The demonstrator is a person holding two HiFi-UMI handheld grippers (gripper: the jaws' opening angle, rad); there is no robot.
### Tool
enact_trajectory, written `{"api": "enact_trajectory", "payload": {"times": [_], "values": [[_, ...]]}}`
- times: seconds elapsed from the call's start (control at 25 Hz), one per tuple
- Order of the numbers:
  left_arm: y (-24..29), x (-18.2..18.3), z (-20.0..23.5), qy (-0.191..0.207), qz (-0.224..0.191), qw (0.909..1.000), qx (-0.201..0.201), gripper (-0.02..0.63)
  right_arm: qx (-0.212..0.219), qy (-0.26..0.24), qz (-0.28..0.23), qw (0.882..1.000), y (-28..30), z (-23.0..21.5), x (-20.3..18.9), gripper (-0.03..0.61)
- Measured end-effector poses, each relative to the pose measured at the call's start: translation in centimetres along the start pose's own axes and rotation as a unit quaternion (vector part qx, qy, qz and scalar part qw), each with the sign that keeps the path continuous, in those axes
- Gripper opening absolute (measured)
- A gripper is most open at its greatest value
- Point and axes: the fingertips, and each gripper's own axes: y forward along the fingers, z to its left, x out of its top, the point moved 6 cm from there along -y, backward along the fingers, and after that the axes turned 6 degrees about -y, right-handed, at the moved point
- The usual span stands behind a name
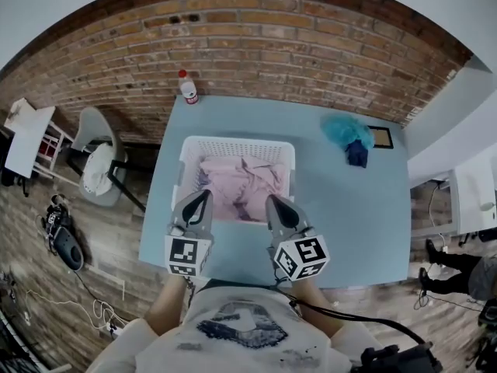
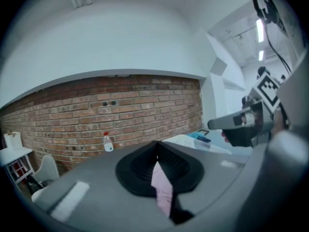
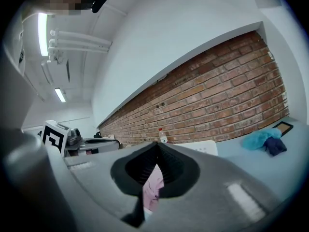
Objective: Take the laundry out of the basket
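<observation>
Left tool [image 1: 199,202] and right tool [image 1: 278,207] sit side by side over the near rim of the white basket [image 1: 237,141], both aimed away from the person. Each is clenched on a pinch of the pink laundry [image 1: 237,186]. The left gripper view shows a pink fold [image 2: 161,187] nipped between shut jaws, and the right gripper view shows the same [image 3: 153,190].

The bulk of the cloth lies ahead of and below the tools, heaped inside the basket on the table [image 1: 349,208]. The held edge runs left to right between the two grips, so neither hand is nearer.

Judgement: the coming move turns on height. The heap must rise above the near rim before it is drawn back toward the person, or it may drag on the basket wall.
</observation>
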Motion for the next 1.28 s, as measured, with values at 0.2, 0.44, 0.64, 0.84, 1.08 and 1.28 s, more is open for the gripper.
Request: {"api": "enact_trajectory", "payload": {"times": [0.2, 0.44, 0.64, 0.84, 1.08, 1.28], "values": [[1.3, -0.5, 1.3, -0.012, -0.002, 0.9997, -0.021, -0.009, -0.017, -0.009, 0.014, 1.0, 0.8, -0.1, 0.1, -0.003], [2.5, -0.4, 2.7, -0.014, 0.009, 0.9982, -0.058, -0.009, -0.045, -0.015, 0.053, 0.997, 2.0, -0.1, 0.1, -0.002], [3.3, -0.2, 3.9, -0.017, 0.019, 0.997, -0.073, -0.009, -0.057, -0.028, 0.081, 0.995, 3.1, -0.1, 0.2, -0.002], [3.6, -0.4, 4.9, -0.027, 0.019, 0.9964, -0.078, -0.009, -0.035, -0.042, 0.121, 0.991, 4.3, 0.4, -0.2, 0.005], [3.8, 0.0, 5.3, -0.018, 0.018, 0.9961, -0.085, -0.009, -0.018, -0.054, 0.151, 0.987, 5.4, 0.5, -0.4, 0.152], [4.2, -0.1, 5.6, -0.019, 0.024, 0.996, -0.085, -0.009, 0.047, -0.067, 0.187, 0.979, 6.6, 0.7, -0.9, 0.335]]}}
